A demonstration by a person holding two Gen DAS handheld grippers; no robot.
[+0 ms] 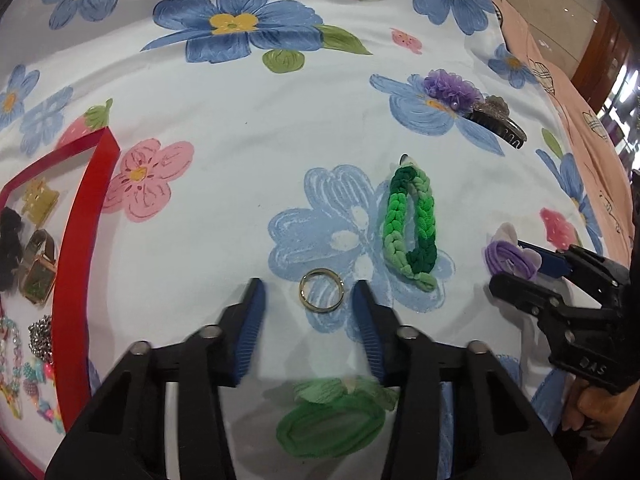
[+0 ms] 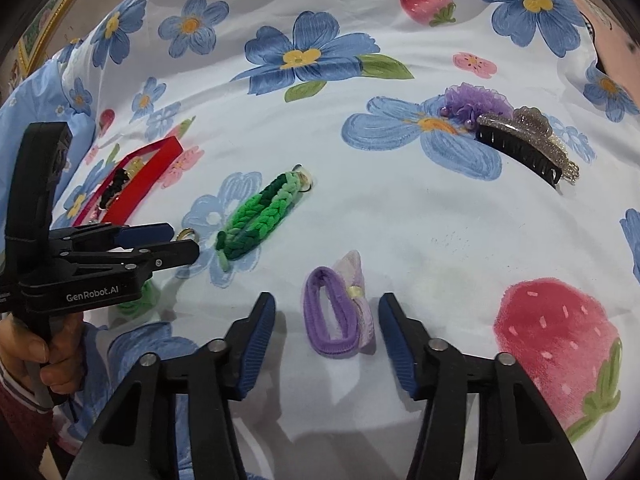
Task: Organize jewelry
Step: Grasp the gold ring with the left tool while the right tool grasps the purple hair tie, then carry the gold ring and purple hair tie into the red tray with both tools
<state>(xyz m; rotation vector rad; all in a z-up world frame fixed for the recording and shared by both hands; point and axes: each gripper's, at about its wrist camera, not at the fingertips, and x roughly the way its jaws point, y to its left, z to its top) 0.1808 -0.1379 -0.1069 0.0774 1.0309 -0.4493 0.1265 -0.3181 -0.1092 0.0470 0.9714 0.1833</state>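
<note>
You're lined up on two pickups: left tool [image 1: 308, 292] stands open astride the gold ring [image 1: 321, 290] at lower centre, right tool [image 2: 327, 306] open around the purple hair tie [image 2: 334, 320]. Next, close on each and carry them to the red tray [image 1: 86, 216] at left.

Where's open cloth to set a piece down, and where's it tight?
Free: the wide patch between the red tray and the green braided band, and the stretch between the black claw clip and the purple hair tie. Tight: inside the tray, and near the left gripper around the ring.
</note>
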